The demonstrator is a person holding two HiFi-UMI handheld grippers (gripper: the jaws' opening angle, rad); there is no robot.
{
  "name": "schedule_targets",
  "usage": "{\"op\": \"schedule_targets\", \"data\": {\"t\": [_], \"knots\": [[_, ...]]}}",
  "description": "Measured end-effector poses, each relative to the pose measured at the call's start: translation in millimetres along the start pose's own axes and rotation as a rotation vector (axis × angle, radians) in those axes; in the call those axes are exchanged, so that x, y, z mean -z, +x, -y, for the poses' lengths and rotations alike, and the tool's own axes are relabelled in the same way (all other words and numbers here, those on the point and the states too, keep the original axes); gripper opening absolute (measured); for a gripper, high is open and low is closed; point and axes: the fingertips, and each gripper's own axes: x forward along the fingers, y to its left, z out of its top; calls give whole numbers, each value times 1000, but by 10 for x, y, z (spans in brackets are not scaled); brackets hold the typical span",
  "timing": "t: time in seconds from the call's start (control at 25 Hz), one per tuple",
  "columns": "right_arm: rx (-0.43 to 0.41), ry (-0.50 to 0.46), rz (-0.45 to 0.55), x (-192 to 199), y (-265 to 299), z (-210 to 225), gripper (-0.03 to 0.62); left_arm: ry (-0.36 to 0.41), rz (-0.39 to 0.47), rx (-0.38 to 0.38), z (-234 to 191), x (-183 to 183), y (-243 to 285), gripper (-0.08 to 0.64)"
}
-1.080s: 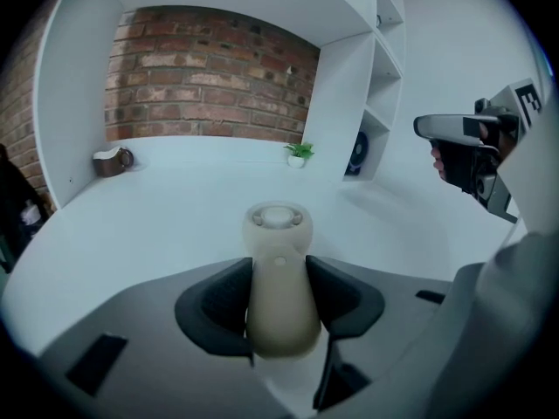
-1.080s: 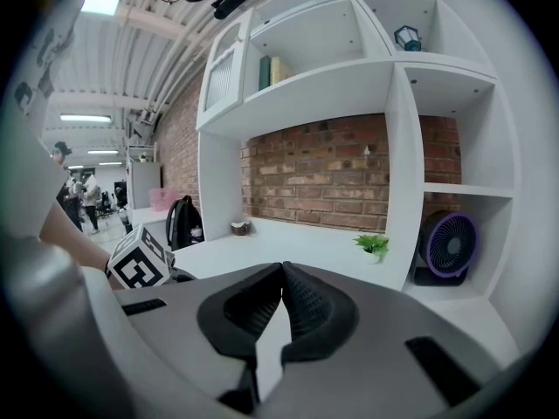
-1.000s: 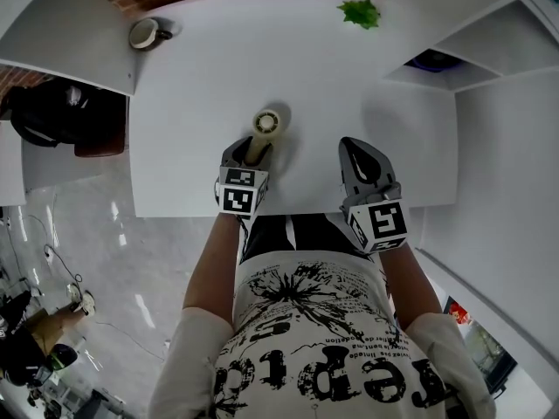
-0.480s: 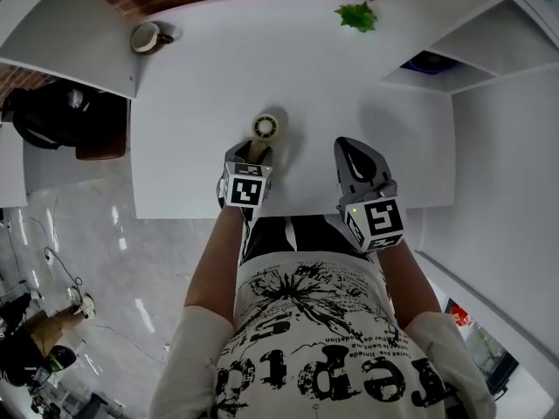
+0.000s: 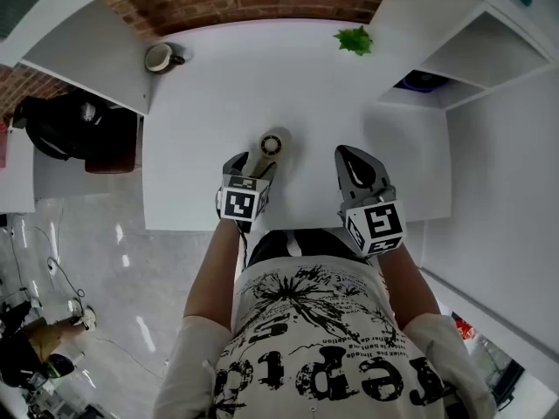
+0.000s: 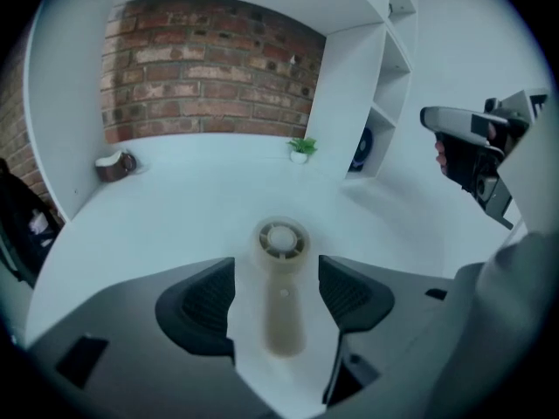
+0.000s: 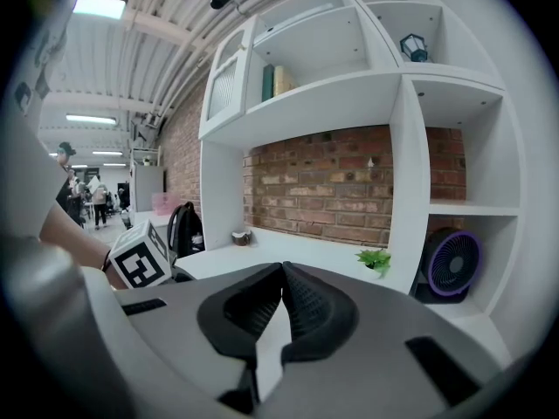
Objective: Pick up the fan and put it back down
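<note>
**Mia:** From up top, where are the arms?

**Ben:** Both bare forearms come up from the bottom of the picture to the near edge of the white table (image 5: 262, 68). The left gripper (image 5: 253, 166) tips forward and down, near the middle. The right gripper (image 5: 351, 154) sits a bit to the right, well apart from it.

**Mia:** And the fan?

**Ben:** The little cream fan (image 5: 272, 143) lies on the table near that near edge. Its round head points away and its handle runs back into the left gripper.

**Mia:** Is there room to move?

**Ben:** Lots. The table is bare up to the brick wall. There is only a mug (image 5: 162, 58) at the upper left and a green plant (image 5: 354, 38) at the upper right.

**Mia:** What does the left gripper view show?

**Ben:** Its jaws have just been opening. The fan's handle (image 6: 281, 312) is between them, with a gap on each side, so it is let go.

**Mia:** And the right gripper view?

**Ben:** Its jaws are pressed together with nothing in them. It points nearly level at the white shelves (image 7: 410, 173). A purple shelf fan (image 7: 450, 264) stands low on the right.
</note>
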Motion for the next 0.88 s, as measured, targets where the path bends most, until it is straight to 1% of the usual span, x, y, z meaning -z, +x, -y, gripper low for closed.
{"op": "schedule_targets", "data": {"t": [0.16, 0.28, 0.36, 0.56, 0.64, 0.76, 0.88], "knots": [[8, -13, 35, -194, 6, -6, 15, 37, 178, -12, -28, -522, -358, 290], [10, -28, 62, -350, -18, -45, 15, 63, 317, -13, -25, -905, -713, 228], [10, -35, 80, -448, -39, -58, 15, 77, 389, -14, -13, -1121, -934, 206], [-3, -61, 127, -694, -104, -82, 14, 138, 530, -2, 106, -1553, -1428, 126], [-3, -70, 146, -789, -132, -91, 15, 166, 585, 3, 159, -1684, -1616, 77], [-14, -88, 176, -895, -173, -128, 14, 213, 661, 10, 231, -1807, -1855, 41], [-44, -92, 216, -993, -221, -194, 14, 213, 732, 28, 264, -1855, -2075, 23]]}}
